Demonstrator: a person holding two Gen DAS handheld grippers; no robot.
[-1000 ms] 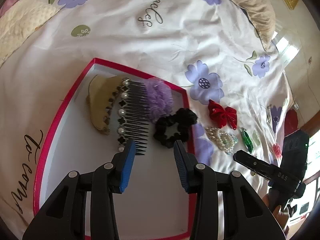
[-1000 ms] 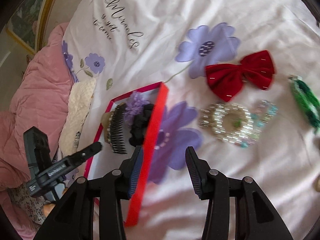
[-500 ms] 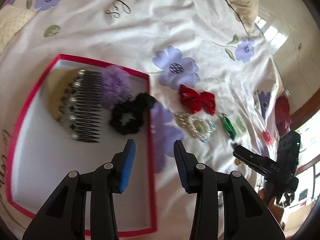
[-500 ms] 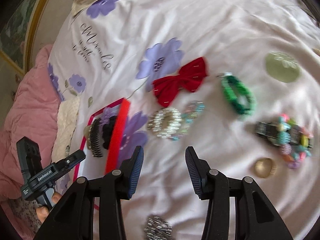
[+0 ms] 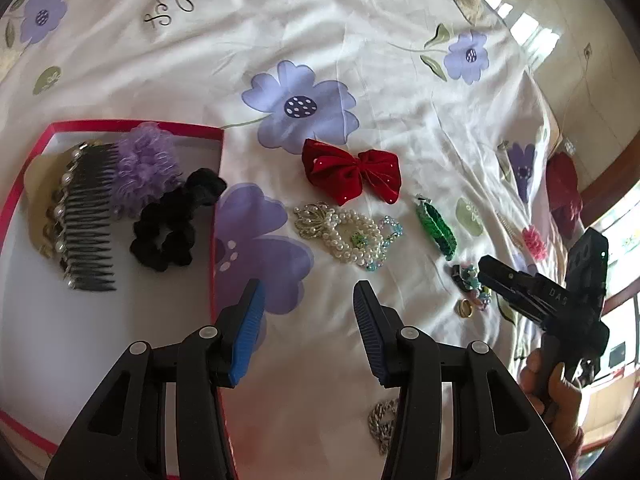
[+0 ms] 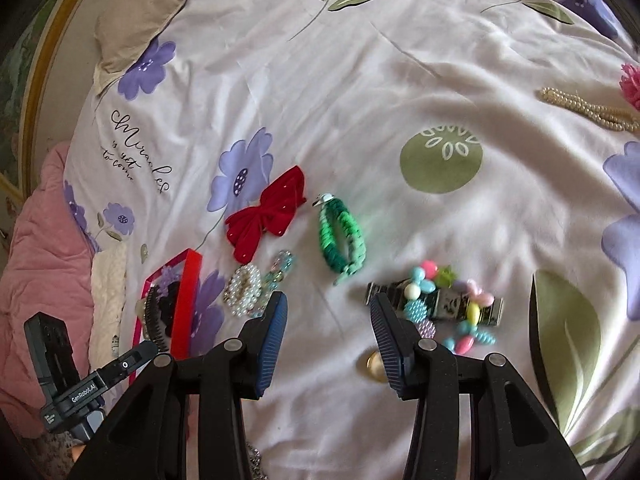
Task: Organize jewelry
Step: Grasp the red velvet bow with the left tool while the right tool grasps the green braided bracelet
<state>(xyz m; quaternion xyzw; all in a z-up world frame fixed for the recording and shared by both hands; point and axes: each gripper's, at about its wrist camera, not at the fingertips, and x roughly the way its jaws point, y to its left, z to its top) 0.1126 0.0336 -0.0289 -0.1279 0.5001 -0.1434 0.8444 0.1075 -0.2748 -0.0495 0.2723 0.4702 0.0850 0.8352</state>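
A red-rimmed white box point(image 5: 218, 200) lies on the left and holds a pearl comb point(image 5: 86, 224), a purple scrunchie point(image 5: 146, 168) and a black scrunchie point(image 5: 168, 228). On the bedsheet to its right lie a red bow point(image 5: 352, 176), pearl bracelets point(image 5: 348, 232), a green bracelet point(image 5: 436, 226) and a gold ring point(image 5: 464, 308). My left gripper point(image 5: 308, 296) hovers open and empty over the sheet, just right of the box rim. My right gripper point(image 6: 329, 304) is open and empty above the sheet, between the pearl bracelets point(image 6: 244, 288) and a colourful bead bracelet point(image 6: 440, 300), near the green bracelet point(image 6: 342, 236).
A silver chain point(image 5: 380, 424) lies near the front edge. A pearl necklace point(image 6: 588, 106) and a pink flower point(image 6: 632, 80) sit at the far right. Pink bedding point(image 6: 40, 260) and a beige pillow point(image 6: 132, 12) border the floral sheet. A hand point(image 5: 556, 392) holds the right gripper.
Both grippers moved right: the left from over the box interior to the sheet beside its rim, the right from the box edge to the bead bracelets. The left jaws stand slightly wider.
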